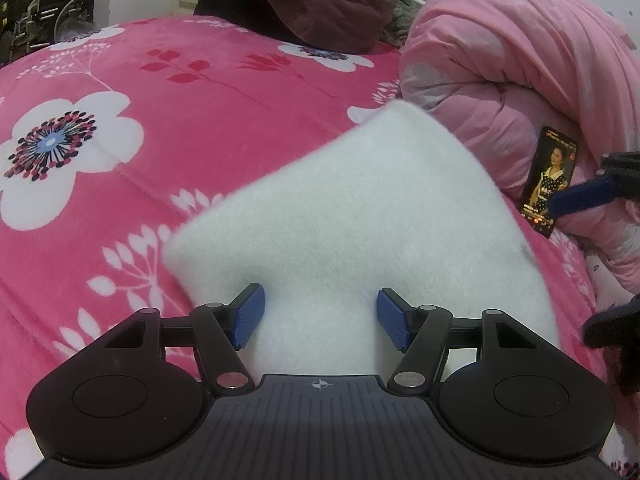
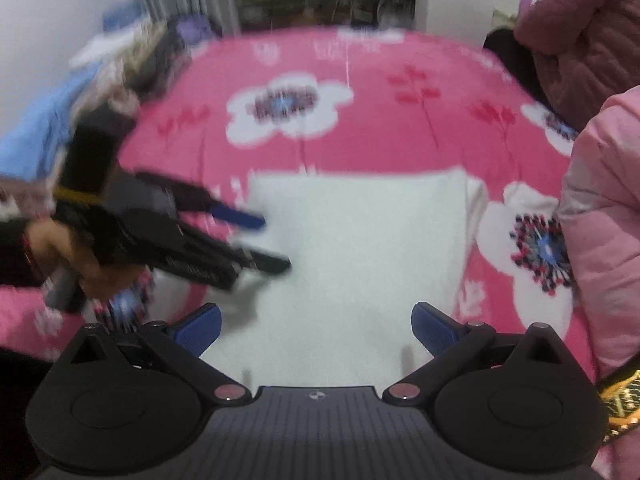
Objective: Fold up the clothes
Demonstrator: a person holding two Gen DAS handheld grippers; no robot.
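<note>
Both tongs (image 1: 320, 316) (image 2: 316, 330) agape over white garment (image 1: 360, 220).

White garment (image 1: 352, 216): thick fuzzy cloth, matt, nap slightly raised; bedspread (image 1: 168, 128) under it is plush printed fleece with a soft low sheen and stitched quilting lines. Rolled pink quilt (image 1: 500, 52) looks like smooth woven cotton, creased and faintly shiny at the folds; the phone (image 1: 550, 180) leaning on it has a glossy glass face. Left gripper (image 1: 320, 316) and right gripper (image 2: 316, 328): matt black plastic bodies with ribbed top plates, bright metal pivot pins, blue finger pads (image 1: 250, 316) with a fine rough grid texture.
</note>
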